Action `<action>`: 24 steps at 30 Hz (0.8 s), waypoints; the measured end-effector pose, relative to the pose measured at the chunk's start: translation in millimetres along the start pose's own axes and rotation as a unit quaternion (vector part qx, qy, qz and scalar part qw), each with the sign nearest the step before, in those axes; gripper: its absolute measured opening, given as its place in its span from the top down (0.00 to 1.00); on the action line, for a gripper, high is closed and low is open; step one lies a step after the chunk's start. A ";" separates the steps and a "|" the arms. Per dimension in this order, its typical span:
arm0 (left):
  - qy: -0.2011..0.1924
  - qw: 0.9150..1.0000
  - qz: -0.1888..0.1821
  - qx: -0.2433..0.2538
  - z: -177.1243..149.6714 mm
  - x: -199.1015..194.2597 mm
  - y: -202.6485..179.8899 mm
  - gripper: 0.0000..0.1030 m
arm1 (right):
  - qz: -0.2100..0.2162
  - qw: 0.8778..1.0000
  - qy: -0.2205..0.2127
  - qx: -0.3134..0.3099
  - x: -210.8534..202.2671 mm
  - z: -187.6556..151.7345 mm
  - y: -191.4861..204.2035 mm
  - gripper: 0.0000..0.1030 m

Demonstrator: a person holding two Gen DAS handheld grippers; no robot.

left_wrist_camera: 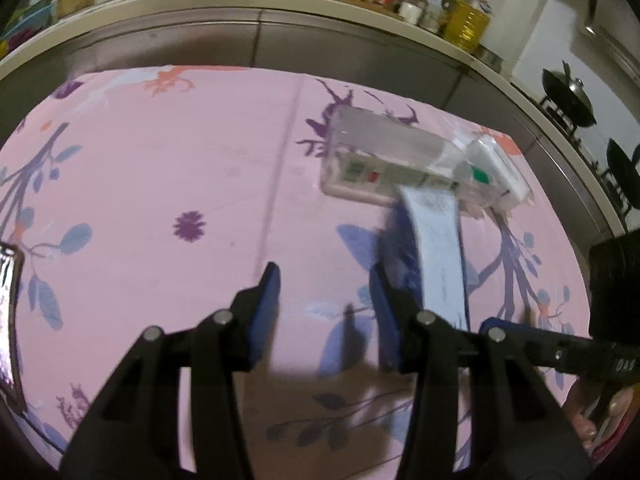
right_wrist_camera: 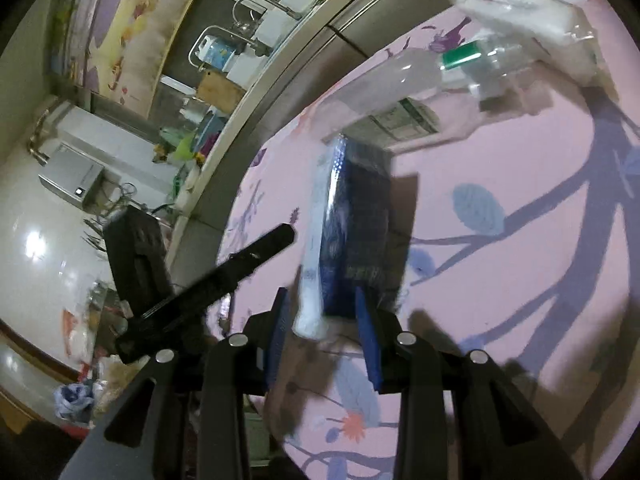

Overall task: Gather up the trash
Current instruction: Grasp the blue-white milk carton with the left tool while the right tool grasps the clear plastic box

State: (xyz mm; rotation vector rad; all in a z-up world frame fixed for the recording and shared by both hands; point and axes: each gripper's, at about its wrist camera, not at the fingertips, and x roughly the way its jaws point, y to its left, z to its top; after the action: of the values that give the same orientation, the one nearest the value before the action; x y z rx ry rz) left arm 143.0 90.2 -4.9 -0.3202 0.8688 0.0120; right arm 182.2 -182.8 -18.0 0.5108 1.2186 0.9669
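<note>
My right gripper (right_wrist_camera: 322,296) is shut on a dark blue box (right_wrist_camera: 356,220) with a pale side, held above the pink flowered tablecloth (right_wrist_camera: 500,280). In the left wrist view the same box (left_wrist_camera: 436,248) rises at the right, with the right gripper (left_wrist_camera: 520,336) below it. Beyond it a clear plastic bottle (left_wrist_camera: 384,148) with a green band lies on its side next to a white packet in clear wrap (left_wrist_camera: 500,168); both show in the right wrist view as the bottle (right_wrist_camera: 404,76) and packet (right_wrist_camera: 532,12). My left gripper (left_wrist_camera: 324,276) hangs open over bare cloth, nothing between its fingers.
A kitchen counter (left_wrist_camera: 240,4) runs behind the table, crowded with jars and bottles (left_wrist_camera: 424,4). Dark pots (left_wrist_camera: 568,100) sit on a stove at the right. A crumpled bag (right_wrist_camera: 72,396) lies on the floor left of the table. A shiny object (left_wrist_camera: 8,280) touches the left edge.
</note>
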 end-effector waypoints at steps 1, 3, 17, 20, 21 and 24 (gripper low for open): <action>0.001 1.000 0.002 -0.003 -1.1 -1.6 1.2 0.51 | -0.014 1.000 -0.007 -0.003 -3.3 -1.9 -1.1 0.69; -0.001 1.000 0.000 -0.003 -3.2 -4.9 -1.1 0.43 | -0.021 1.000 -0.015 0.004 -8.5 -5.4 -4.9 0.69; -0.002 0.993 0.015 0.117 -18.1 -0.9 -84.1 0.19 | -0.106 0.986 -0.111 0.069 -62.9 -27.3 -47.7 0.53; 0.001 0.989 0.036 0.144 -24.5 7.5 -96.6 0.19 | -0.130 0.981 -0.130 0.061 -69.9 -29.5 -50.3 0.43; 0.002 0.987 0.042 0.154 -27.2 11.1 -100.7 0.19 | -0.137 0.981 -0.130 0.053 -69.3 -29.2 -49.0 0.43; 0.008 0.984 0.057 0.167 -32.6 21.5 -104.8 0.19 | -0.149 0.980 -0.126 0.036 -65.5 -29.9 -45.4 0.43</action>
State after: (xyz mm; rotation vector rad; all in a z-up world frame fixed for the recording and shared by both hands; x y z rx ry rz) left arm 147.3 -21.4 -12.1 0.0431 0.8872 -0.0305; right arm 167.2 -266.1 -26.8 0.4755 1.0669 0.5856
